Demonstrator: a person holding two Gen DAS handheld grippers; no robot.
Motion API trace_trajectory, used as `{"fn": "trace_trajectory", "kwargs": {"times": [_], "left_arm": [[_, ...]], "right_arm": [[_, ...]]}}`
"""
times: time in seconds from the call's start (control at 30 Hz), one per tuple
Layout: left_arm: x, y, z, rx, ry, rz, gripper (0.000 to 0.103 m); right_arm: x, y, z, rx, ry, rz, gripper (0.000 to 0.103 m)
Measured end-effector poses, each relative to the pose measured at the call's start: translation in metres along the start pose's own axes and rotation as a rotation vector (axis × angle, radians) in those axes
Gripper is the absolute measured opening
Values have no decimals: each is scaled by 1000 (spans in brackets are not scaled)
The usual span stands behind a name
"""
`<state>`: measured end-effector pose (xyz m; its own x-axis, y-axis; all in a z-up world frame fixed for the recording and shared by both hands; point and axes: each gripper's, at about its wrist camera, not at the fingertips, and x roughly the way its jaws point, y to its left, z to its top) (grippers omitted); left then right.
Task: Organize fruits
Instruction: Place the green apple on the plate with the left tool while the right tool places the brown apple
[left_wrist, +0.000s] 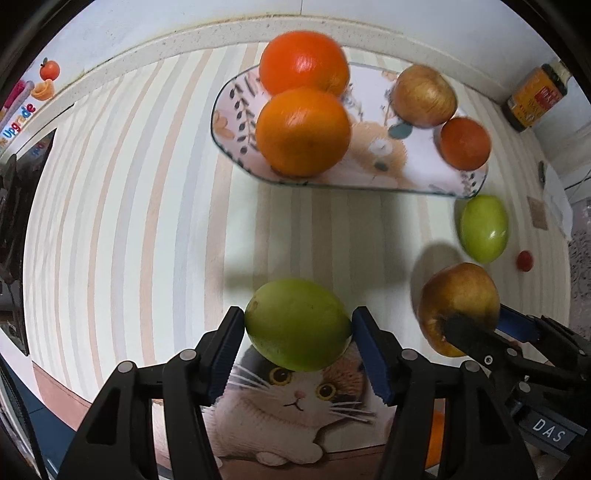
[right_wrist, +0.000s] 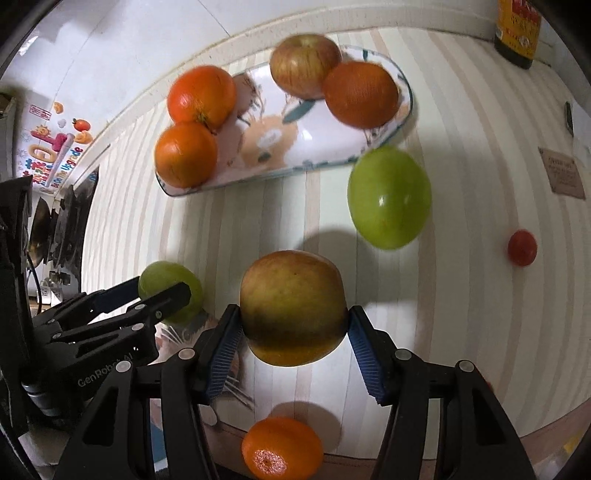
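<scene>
My left gripper (left_wrist: 297, 323) is shut on a green apple (left_wrist: 297, 323) and holds it above the striped mat; it also shows in the right wrist view (right_wrist: 170, 290). My right gripper (right_wrist: 293, 321) is shut on a yellow-red apple (right_wrist: 293, 306), also seen in the left wrist view (left_wrist: 458, 306). The oval patterned plate (left_wrist: 376, 173) at the back holds two oranges (left_wrist: 303, 131), a red-yellow apple (left_wrist: 423, 96) and a third orange (left_wrist: 465, 144). Another green apple (right_wrist: 389, 197) lies on the mat right of the plate. An orange (right_wrist: 282, 448) lies at the near edge.
A cherry tomato (right_wrist: 522, 247) lies on the mat at the right. A dark bottle with a yellow label (right_wrist: 517, 33) stands at the back right by the wall. A cat picture (left_wrist: 295, 398) covers the mat's near edge. A small tag (right_wrist: 563, 173) lies at the right.
</scene>
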<state>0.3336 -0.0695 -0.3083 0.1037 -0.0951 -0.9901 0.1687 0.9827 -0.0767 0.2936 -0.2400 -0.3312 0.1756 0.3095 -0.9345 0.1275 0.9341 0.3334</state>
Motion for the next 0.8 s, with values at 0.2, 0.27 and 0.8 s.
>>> {"fn": "trace_trajectory", "kwargs": {"times": [0.2,0.27,0.8], "left_arm": [[-39,-11,46,-2,-59,-102,58],[-53,-18,69,0,-84,-138,58],[-8,-49,183,84,37,-75,58]], "right_arm": [[-36,1,23,23,-90,61,61],[-46,0,36,22,-125,72,61],[-3,-21,103,142,-95,139,63]]}}
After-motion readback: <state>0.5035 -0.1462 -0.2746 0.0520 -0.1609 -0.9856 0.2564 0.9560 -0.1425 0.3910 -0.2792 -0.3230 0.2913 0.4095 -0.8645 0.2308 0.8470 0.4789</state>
